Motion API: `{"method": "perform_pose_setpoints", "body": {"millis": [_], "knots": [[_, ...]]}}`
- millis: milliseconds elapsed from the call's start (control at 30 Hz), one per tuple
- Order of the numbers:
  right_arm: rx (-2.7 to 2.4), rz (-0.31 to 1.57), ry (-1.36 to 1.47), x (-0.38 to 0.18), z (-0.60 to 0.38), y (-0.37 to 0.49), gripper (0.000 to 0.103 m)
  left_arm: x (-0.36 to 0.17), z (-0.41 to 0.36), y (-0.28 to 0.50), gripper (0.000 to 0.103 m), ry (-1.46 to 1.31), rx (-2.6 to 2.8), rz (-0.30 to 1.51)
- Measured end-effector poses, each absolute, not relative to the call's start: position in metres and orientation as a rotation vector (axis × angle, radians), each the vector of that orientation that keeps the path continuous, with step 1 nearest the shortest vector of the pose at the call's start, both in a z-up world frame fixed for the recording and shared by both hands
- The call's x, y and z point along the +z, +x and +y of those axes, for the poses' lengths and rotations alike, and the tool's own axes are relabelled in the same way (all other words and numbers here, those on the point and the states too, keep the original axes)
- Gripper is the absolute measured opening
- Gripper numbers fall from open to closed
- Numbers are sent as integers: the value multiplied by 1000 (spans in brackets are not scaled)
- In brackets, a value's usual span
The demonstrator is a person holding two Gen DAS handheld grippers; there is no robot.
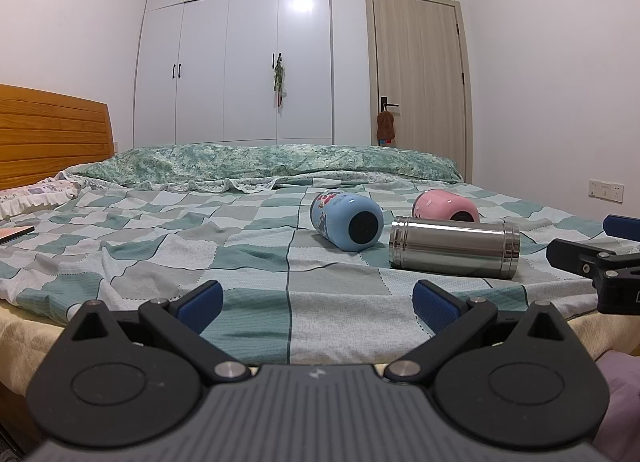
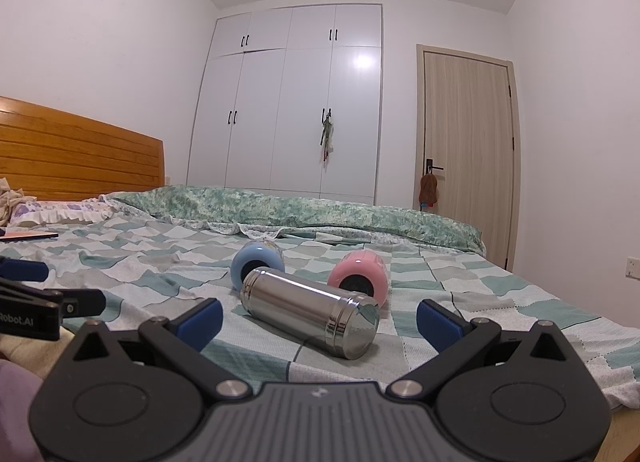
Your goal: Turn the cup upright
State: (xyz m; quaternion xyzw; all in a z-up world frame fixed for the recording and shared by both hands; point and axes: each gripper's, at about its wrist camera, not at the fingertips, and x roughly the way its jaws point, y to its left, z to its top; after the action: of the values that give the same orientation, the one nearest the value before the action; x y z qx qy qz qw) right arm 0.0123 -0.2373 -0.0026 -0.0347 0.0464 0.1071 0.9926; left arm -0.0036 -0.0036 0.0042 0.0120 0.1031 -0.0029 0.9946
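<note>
Steel flask (image 2: 310, 312), blue cup (image 1: 347, 219) & pink cup (image 1: 445, 205) are lying sideways near bed's (image 1: 160, 262) front edge; both left gripper (image 1: 318, 300) & right gripper (image 2: 320, 318) are hovering w/ jaws wide, holding nothing.

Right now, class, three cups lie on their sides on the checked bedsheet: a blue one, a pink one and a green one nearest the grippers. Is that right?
Not quite. The cup nearest the grippers is a steel cup, not green, as the right wrist view shows. The blue cup and pink cup do lie on their sides on the checked bedsheet.
</note>
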Motion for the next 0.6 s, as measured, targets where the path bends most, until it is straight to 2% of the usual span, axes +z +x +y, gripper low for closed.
{"method": "perform_pose_setpoints", "body": {"millis": [600], "knots": [[320, 259, -168, 20, -224, 50, 103, 37, -11, 15, 103, 85, -48, 224]]}}
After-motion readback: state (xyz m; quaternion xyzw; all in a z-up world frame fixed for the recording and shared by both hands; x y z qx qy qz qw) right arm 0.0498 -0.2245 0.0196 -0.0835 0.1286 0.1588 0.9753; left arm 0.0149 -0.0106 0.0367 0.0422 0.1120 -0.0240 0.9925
